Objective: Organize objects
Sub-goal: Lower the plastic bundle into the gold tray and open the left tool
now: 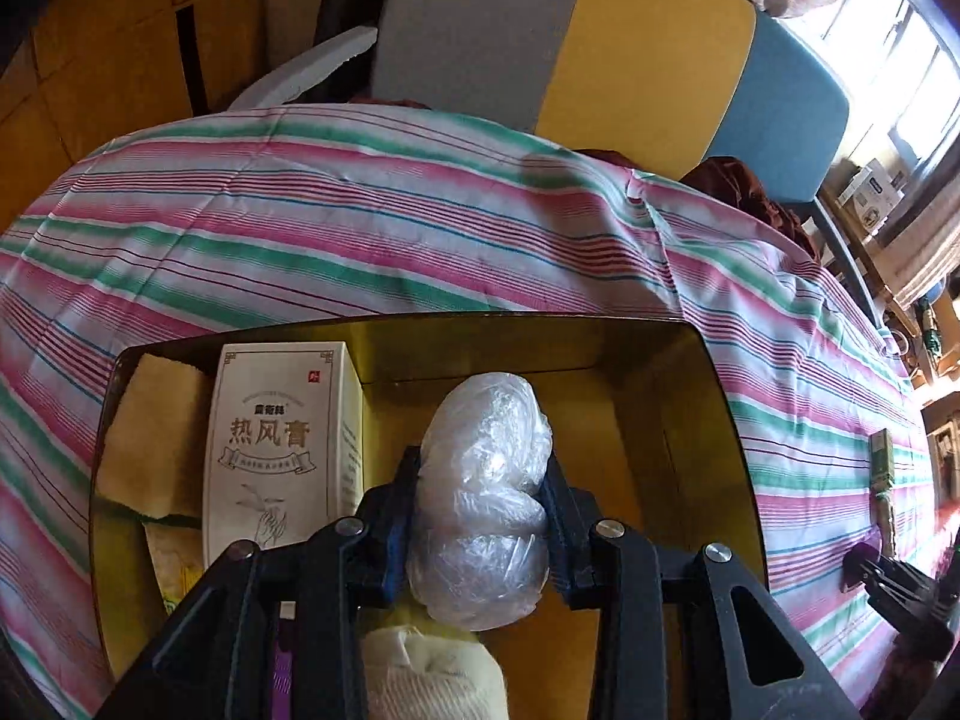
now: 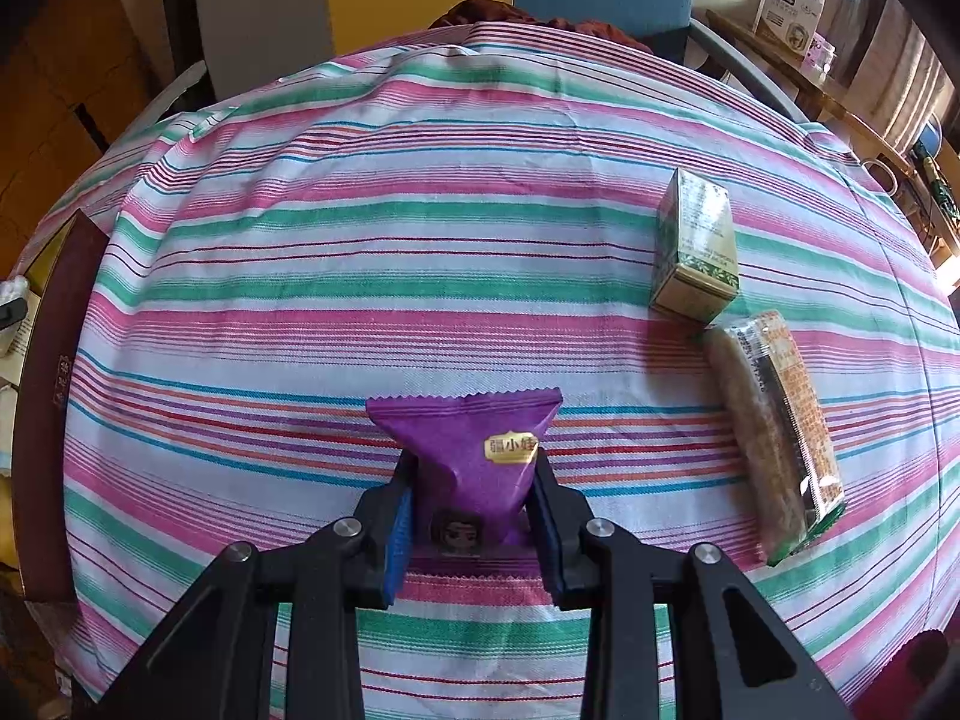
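My left gripper (image 1: 483, 516) is shut on a clear plastic-wrapped bundle (image 1: 483, 498) and hangs over an open box with a gold lining (image 1: 690, 420). Inside the box a white carton with Chinese print (image 1: 282, 450) stands beside a tan sponge-like block (image 1: 153, 438), and a pale cloth roll (image 1: 432, 678) lies below the bundle. My right gripper (image 2: 474, 504) is shut on a purple snack packet (image 2: 474, 462), low over the striped tablecloth (image 2: 420, 276). A green box (image 2: 696, 252) and a long wrapped snack bar (image 2: 774, 438) lie to its right.
The box's dark maroon side (image 2: 54, 420) shows at the left edge of the right wrist view. Grey, yellow and blue chair backs (image 1: 648, 60) stand behind the table. A cluttered wooden shelf (image 2: 798, 60) runs along the far right.
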Tool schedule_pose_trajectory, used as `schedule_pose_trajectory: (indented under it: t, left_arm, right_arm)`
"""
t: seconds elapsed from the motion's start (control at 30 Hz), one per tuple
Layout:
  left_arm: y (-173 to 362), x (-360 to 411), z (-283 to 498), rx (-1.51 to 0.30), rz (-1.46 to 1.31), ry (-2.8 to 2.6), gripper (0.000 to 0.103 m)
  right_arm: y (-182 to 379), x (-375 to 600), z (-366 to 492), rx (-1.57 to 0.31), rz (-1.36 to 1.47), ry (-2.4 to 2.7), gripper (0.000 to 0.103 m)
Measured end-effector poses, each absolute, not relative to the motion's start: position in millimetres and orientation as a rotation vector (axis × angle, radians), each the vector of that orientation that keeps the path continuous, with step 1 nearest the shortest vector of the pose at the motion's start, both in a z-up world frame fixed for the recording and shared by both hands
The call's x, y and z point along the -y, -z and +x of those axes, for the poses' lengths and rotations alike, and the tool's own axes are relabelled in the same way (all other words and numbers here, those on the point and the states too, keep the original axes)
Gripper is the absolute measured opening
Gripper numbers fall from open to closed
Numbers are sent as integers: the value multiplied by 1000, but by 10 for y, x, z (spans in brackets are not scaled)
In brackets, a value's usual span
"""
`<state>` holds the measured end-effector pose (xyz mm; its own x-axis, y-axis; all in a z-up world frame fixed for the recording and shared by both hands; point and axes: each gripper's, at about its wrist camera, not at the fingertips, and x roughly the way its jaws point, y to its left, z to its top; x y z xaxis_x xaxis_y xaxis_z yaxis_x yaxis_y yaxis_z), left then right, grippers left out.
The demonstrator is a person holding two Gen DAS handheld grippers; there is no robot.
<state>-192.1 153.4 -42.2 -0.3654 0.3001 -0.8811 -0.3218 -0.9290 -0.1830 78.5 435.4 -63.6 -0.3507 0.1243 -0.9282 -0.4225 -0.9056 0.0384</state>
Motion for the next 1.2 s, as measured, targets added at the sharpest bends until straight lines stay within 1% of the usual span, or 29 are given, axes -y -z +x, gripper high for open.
schedule_pose_trajectory:
  t: [0.17,0.2,0.3,0.37,0.5,0.6,0.63,0.8,0.9,1.07,1.2]
  left_arm:
    - [541,-1601,-2050,-62,-1525,-2355,40]
    - [536,-1607,-2056,-63,-1517,-2358,41]
    - [487,-1615,-2026,-116,-1485,-2388,48]
    - [417,-1598,-1972,-138,-1458,-2404,48]
    - [117,-1571,-1654,-231,-1280,-2490,49]
    - [-99,-1501,-1296,-271,-1134,-2538,55]
    - [-155,-1474,-1179,-277,-1095,-2546,56]
    - [-293,-1306,-725,-295,-1001,-2566,57]
    - [-333,-1212,-554,-299,-975,-2591,57]
    - [-386,-1078,-343,-327,-920,-2631,57]
    - [-406,-979,-282,-335,-892,-2653,58]
  right_arm:
    - [632,-4349,781,-389,-1548,-2304,34]
    - [631,-4333,785,-389,-1548,-2305,34]
    - [632,-4332,785,-384,-1547,-2307,34]
    - [630,-4333,779,-383,-1546,-2307,34]
    - [638,-4333,773,-371,-1545,-2308,34]
    - [633,-4309,775,-361,-1541,-2308,34]
    - [634,-4298,777,-356,-1538,-2308,34]
    - [613,-4231,766,-316,-1524,-2299,33]
    - [574,-4219,744,-365,-1530,-2304,33]
    - [248,-3880,582,-403,-1465,-2439,33]
    - [-62,-3305,305,-326,-1432,-2604,33]
